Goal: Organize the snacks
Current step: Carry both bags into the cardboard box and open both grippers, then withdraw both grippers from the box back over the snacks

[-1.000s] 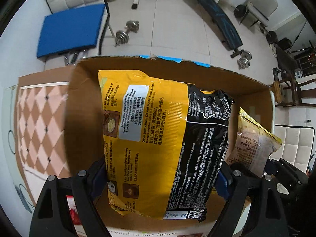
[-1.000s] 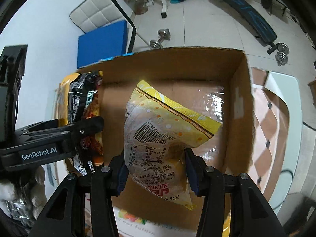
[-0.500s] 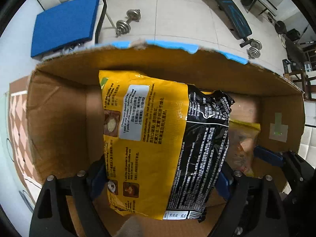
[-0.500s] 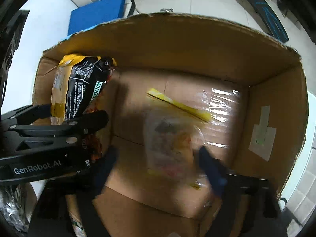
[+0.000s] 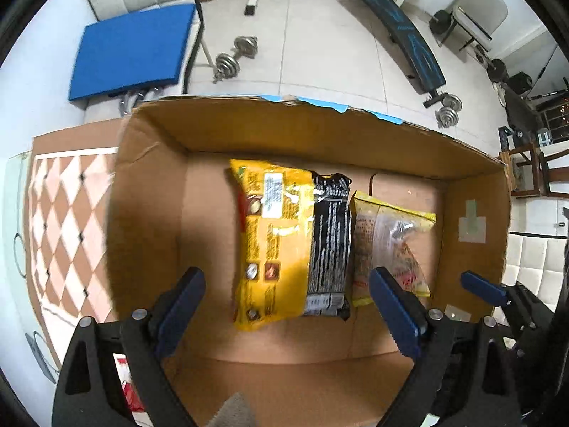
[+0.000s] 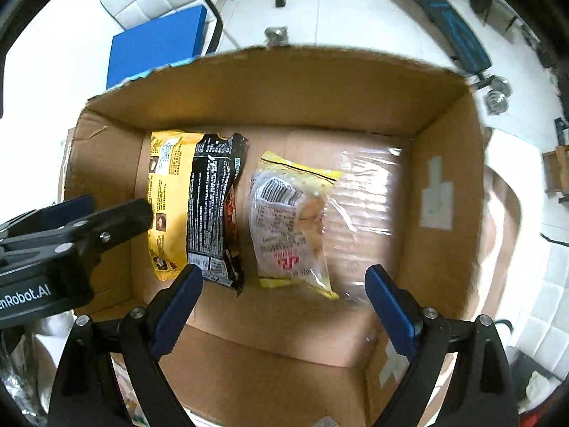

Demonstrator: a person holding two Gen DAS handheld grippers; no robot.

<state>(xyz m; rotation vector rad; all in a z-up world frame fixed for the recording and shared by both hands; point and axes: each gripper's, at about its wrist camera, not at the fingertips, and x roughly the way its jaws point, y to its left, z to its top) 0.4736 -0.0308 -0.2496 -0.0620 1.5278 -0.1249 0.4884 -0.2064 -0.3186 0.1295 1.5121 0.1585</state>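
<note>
An open cardboard box (image 5: pixel 149 192) (image 6: pixel 444 163) holds two snack packs lying flat on its floor. The yellow-and-black pack (image 5: pixel 284 242) (image 6: pixel 192 210) lies on the left, the pale yellow clear pack (image 5: pixel 387 242) (image 6: pixel 291 220) right beside it. My left gripper (image 5: pixel 284 306) hangs above the yellow-and-black pack, jaws opening, nothing between the blue pads. My right gripper (image 6: pixel 284 306) hangs above the pale pack, jaws opening too, nothing gripped. The left gripper's body (image 6: pixel 71 235) shows at the left edge of the right wrist view.
The box stands on a surface with a brown-and-pink diamond-patterned mat (image 5: pixel 64 227). On the tiled floor beyond are a blue cushion on a chair (image 5: pixel 131 49), dumbbells (image 5: pixel 234 57) and a weight bench (image 5: pixel 409 39). Red packaging (image 5: pixel 128 388) lies near the box's front left corner.
Both packs were held a second ago; both grippers have let go and the packs now lie on the box floor. Both grippers dipped into the box, then rose again.
</note>
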